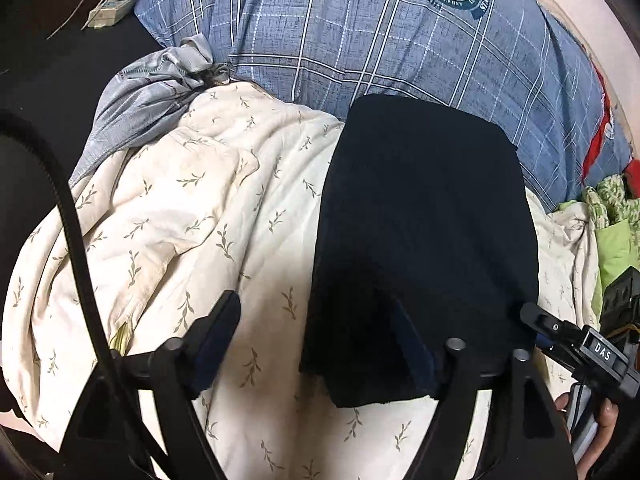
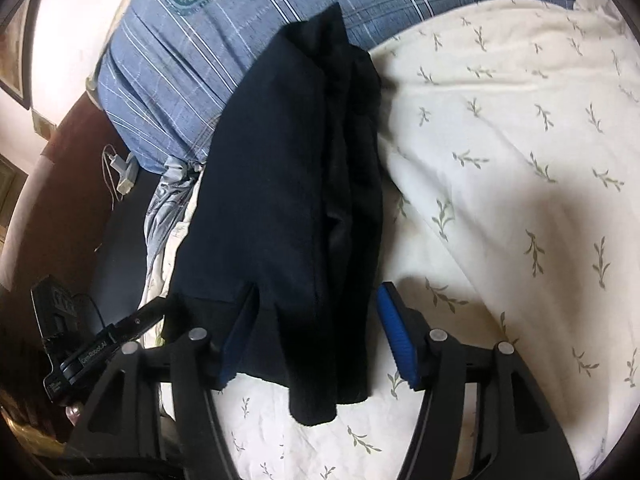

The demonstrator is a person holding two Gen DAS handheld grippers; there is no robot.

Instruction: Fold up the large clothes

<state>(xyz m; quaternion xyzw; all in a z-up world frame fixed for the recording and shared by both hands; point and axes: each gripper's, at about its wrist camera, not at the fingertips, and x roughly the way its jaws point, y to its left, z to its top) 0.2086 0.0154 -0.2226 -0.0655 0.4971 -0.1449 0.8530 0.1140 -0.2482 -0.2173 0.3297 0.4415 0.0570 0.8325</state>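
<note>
A dark navy garment lies folded into a long narrow strip on the cream leaf-print bedcover. It also shows in the right wrist view, running away from me. My left gripper is open at the garment's near left edge, its right finger over the cloth. My right gripper is open and straddles the garment's near end; its left finger presses into the cloth. Neither gripper holds the cloth.
A blue plaid pillow with a round crest lies beyond the garment. A grey cloth is bunched at the left. Green and red fabrics lie at the right. A white power strip lies on the dark surface at the far left.
</note>
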